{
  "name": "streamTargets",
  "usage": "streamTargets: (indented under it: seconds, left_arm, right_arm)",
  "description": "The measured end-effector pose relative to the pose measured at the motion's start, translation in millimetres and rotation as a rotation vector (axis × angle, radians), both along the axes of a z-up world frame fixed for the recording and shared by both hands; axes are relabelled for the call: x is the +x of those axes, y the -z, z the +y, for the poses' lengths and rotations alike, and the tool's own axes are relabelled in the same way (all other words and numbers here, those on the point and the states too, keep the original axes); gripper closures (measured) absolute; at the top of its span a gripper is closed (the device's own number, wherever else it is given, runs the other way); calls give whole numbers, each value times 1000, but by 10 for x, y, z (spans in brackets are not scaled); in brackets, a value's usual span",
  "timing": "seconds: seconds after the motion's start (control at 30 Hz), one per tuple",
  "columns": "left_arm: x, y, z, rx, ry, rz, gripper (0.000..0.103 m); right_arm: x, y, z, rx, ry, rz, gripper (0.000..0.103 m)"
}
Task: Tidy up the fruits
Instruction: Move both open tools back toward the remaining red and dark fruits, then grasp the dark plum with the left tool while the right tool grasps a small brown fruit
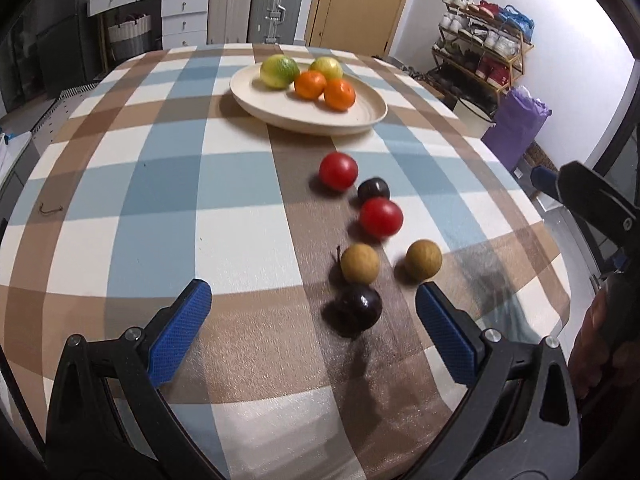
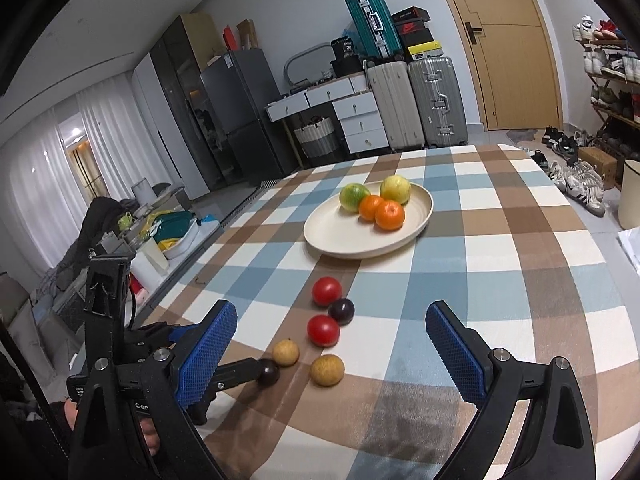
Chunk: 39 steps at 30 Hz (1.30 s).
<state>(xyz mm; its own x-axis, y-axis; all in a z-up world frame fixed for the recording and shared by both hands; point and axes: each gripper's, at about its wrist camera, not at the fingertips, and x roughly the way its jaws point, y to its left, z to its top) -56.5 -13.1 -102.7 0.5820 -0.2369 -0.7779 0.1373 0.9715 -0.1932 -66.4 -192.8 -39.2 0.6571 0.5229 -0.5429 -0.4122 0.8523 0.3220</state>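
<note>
Just ahead of the left gripper (image 1: 313,308), fingers wide apart and empty, sits the dark plum (image 1: 357,308); right gripper (image 2: 331,334), likewise spread and empty, is farther off.

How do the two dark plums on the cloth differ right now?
The near plum lies between the left gripper's open fingers; the far plum sits untouched between the two red tomatoes. The near plum ends the row, just behind the two tan fruits; the far plum lies closer to the plate. Both are dark, glossy, round, and rest on the checked tablecloth, off the plate.
</note>
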Motion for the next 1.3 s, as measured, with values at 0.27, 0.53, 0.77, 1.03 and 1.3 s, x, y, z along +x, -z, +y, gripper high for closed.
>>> streamTargets:
  seconds: [0.27, 0.53, 0.77, 1.03, 1.3]
  left_arm:
    - [33, 98, -86, 31, 29, 32, 5]
    - [12, 122, -148, 40, 58, 26, 19]
    - [-11, 101, -169, 28, 93, 20, 40]
    - [-51, 81, -144, -18, 129, 25, 79]
    - [-145, -11, -82, -26, 122, 2, 79]
  right_arm:
    - [-14, 57, 21, -6, -12, 23, 6]
    - [-27, 71, 19, -1, -12, 32, 6]
    - [-37, 99, 30, -2, -15, 38, 6]
    - [-45, 104, 31, -1, -15, 42, 6]
    - [-46, 180, 11, -1, -13, 70, 6]
